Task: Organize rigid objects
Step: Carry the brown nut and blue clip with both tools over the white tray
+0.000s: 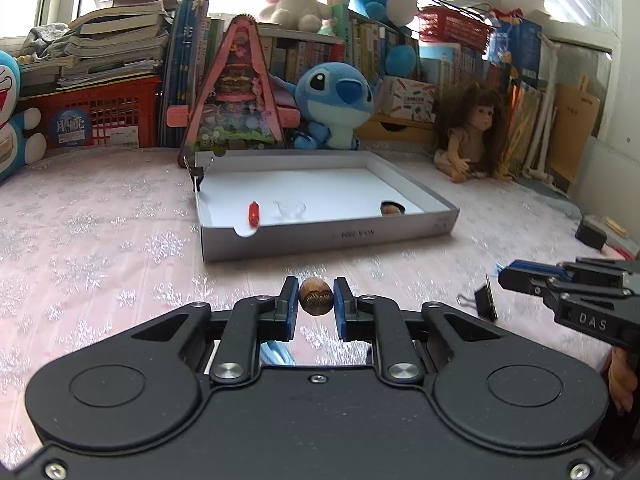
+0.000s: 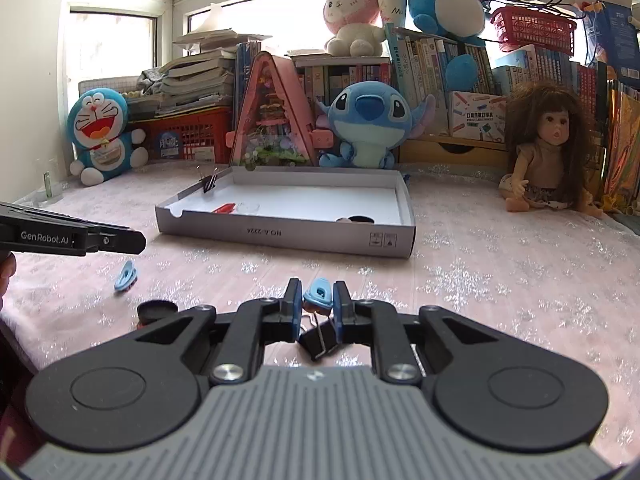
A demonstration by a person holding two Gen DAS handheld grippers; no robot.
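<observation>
My left gripper (image 1: 316,300) is shut on a small brown hair claw (image 1: 316,297), held just above the pink cloth in front of the white cardboard box (image 1: 328,236). The box holds a red piece (image 1: 253,213), a clear piece (image 1: 289,209) and a dark round item (image 1: 392,208); a black binder clip (image 2: 209,184) is clipped to its left wall. My right gripper (image 2: 316,306) is shut on a black binder clip (image 2: 320,334), with a light blue clip (image 2: 319,291) beyond its fingertips. From the left wrist view that gripper (image 1: 520,280) and clip (image 1: 485,300) appear at right.
A second blue clip (image 2: 126,276) and a dark round lid (image 2: 156,310) lie on the cloth at left. A Stitch plush (image 2: 366,128), Doraemon plush (image 2: 103,136), doll (image 2: 548,148), pink triangular toy house (image 2: 272,116), red crates and books line the back.
</observation>
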